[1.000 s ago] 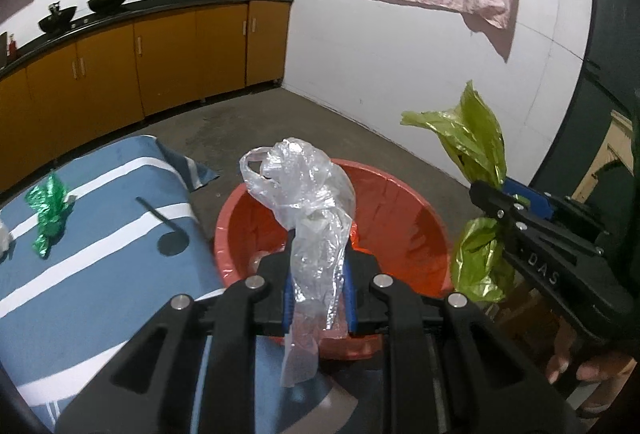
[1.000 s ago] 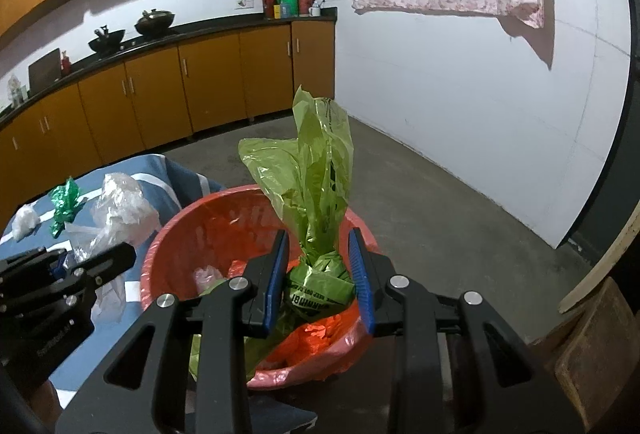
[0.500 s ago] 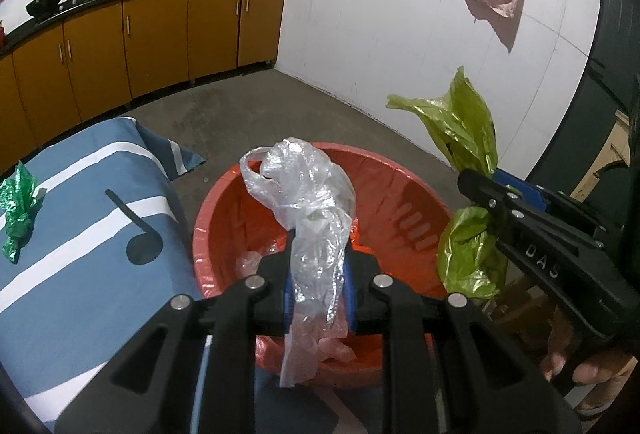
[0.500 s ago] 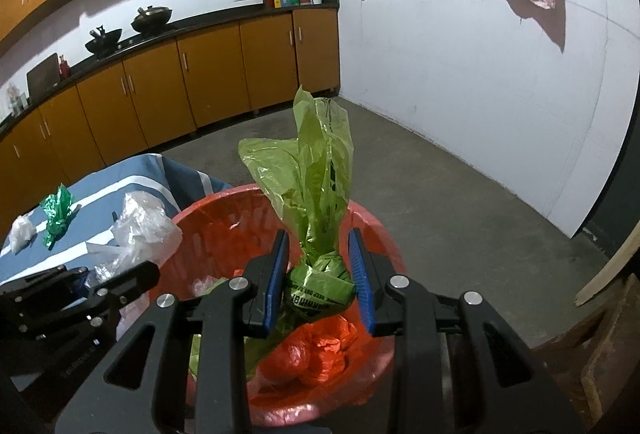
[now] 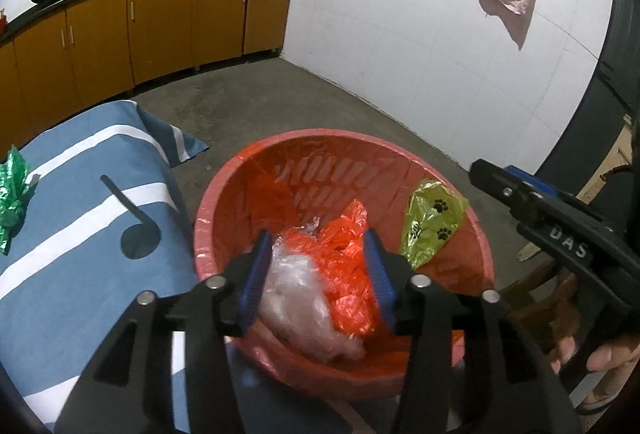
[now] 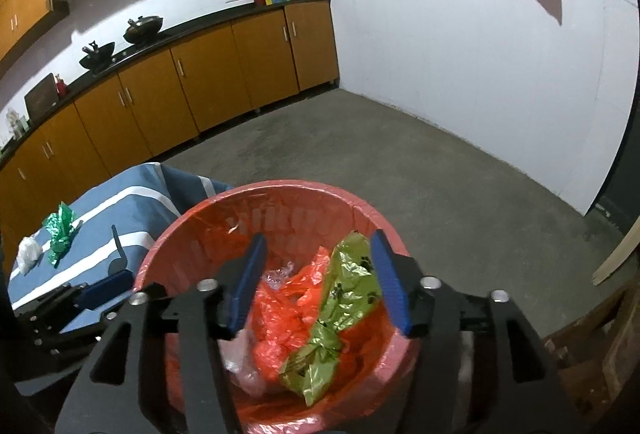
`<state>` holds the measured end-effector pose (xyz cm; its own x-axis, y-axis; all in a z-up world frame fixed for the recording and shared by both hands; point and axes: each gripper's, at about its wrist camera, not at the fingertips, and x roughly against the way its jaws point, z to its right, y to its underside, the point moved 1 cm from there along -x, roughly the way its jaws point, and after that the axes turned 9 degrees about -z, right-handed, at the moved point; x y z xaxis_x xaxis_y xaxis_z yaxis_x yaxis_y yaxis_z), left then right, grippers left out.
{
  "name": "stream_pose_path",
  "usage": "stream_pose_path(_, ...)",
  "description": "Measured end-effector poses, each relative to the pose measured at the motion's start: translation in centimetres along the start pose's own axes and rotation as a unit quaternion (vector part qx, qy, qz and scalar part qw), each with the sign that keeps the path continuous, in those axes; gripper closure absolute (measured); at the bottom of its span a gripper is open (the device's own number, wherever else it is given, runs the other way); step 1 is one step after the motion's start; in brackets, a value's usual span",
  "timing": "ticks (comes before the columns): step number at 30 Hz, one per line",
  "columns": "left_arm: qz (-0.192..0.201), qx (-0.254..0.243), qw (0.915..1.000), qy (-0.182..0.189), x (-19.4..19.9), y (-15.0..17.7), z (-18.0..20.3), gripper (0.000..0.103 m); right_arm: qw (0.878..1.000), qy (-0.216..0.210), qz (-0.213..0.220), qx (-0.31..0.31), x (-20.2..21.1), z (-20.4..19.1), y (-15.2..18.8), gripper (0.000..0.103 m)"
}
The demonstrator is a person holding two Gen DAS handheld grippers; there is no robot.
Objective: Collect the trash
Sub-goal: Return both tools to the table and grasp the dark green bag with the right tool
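Note:
A red basket (image 5: 320,142) (image 6: 280,190) lined with red plastic stands on the floor. My left gripper (image 5: 318,266) is open above it. The clear plastic bag (image 5: 296,298) lies inside, below the left jaws, and also shows in the right wrist view (image 6: 240,358). My right gripper (image 6: 320,274) is open over the basket. The green paw-print bag (image 6: 340,298) lies inside against the right wall, as the left wrist view (image 5: 432,222) shows too. A crumpled red bag (image 5: 344,254) (image 6: 288,310) lies between them.
A blue striped cloth (image 5: 72,218) (image 6: 120,202) covers a surface left of the basket, with a green foil wrapper (image 5: 14,194) (image 6: 60,230) and a white plastic scrap (image 6: 28,254) on it. Orange cabinets (image 6: 180,94) line the back wall. Wooden pieces (image 6: 600,334) stand at the right.
Both grippers have opened. The clear bag fell from the left gripper and the green bag from the right, both into the red basket.

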<state>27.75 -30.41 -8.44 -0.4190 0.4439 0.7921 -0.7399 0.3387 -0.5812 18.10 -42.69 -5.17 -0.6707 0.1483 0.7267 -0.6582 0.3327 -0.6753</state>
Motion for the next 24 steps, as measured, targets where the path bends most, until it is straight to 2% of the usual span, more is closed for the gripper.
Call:
stream_pose_path(4, 0.014, 0.017, 0.9994, -0.027, 1.5, 0.8, -1.1, 0.031, 1.0, 0.016, 0.022, 0.015, 1.3, -0.5, 0.3, 0.019)
stream_pose_path(7, 0.028, 0.035, 0.9972, -0.06, 3.3, 1.9, -2.4, 0.019, 0.998, 0.011, 0.038, 0.039, 2.1, -1.8, -0.1, 0.015)
stream_pose_path(9, 0.034, 0.046, 0.9948, -0.084, 4.5, 2.7, -3.6, 0.016, 0.997, 0.001, 0.046, 0.061, 2.6, -3.5, -0.1, 0.013)
stream_pose_path(12, 0.048, 0.08, 0.986, -0.139, 7.1, 4.4, -6.4, 0.014, 0.995, -0.022, 0.047, 0.084, 2.7, -5.9, -0.3, 0.013)
stream_pose_path(15, 0.062, 0.122, 0.9729, -0.186, 10.2, 6.7, -10.0, 0.013, 0.992, -0.057, 0.043, 0.108, 2.7, -9.1, 0.0, 0.013)
stream_pose_path(18, 0.067, 0.162, 0.9534, -0.246, 13.2, 9.3, -14.0, 0.012, 0.985, -0.083, 0.035, 0.145, 2.6, -12.8, 0.9, 0.013)
stream_pose_path(24, 0.072, 0.223, 0.9239, -0.302, 17.4, 13.5, -19.2, 0.007, 0.978, -0.116, 0.017, 0.17, 2.6, -18.3, 2.8, 0.013)
